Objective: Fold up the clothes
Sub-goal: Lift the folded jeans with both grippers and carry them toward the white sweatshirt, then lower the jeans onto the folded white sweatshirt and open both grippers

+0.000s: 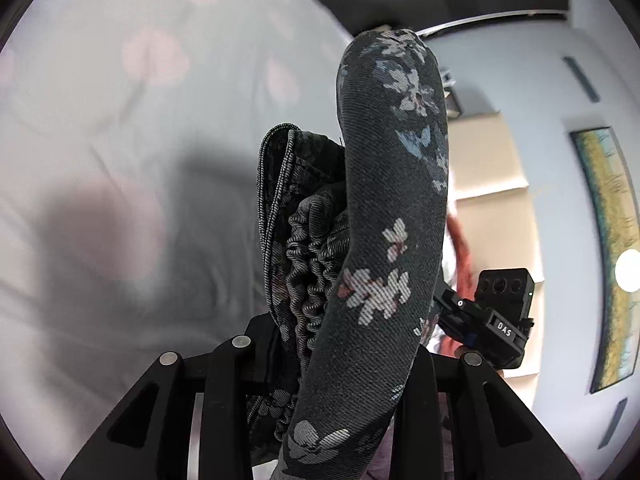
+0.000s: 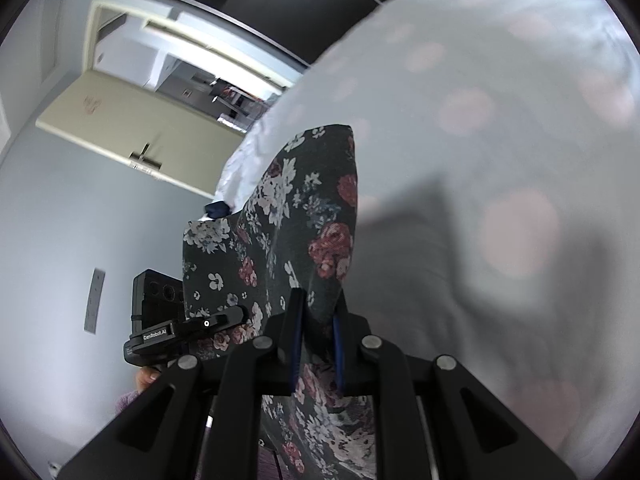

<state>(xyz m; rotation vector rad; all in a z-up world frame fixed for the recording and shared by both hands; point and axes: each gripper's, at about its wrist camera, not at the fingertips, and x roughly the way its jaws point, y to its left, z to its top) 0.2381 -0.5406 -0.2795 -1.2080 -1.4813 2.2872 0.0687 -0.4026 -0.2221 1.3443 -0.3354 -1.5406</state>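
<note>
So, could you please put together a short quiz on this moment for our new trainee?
1. True or false: the right tongs are shut on the dark floral garment.
2. What lies beneath the garment in both wrist views?
A. a wooden table
B. a pale sheet with pink spots
C. a tiled floor
3. Fill in: in the left wrist view, the gathered, elastic-looking part of the garment stands between the ____ tongs.

Key
1. True: the fabric is pinched between the blue pads.
2. B: the pale spotted sheet fills the background.
3. left; their fingertips are hidden by cloth, so the grip itself cannot be confirmed.
</note>
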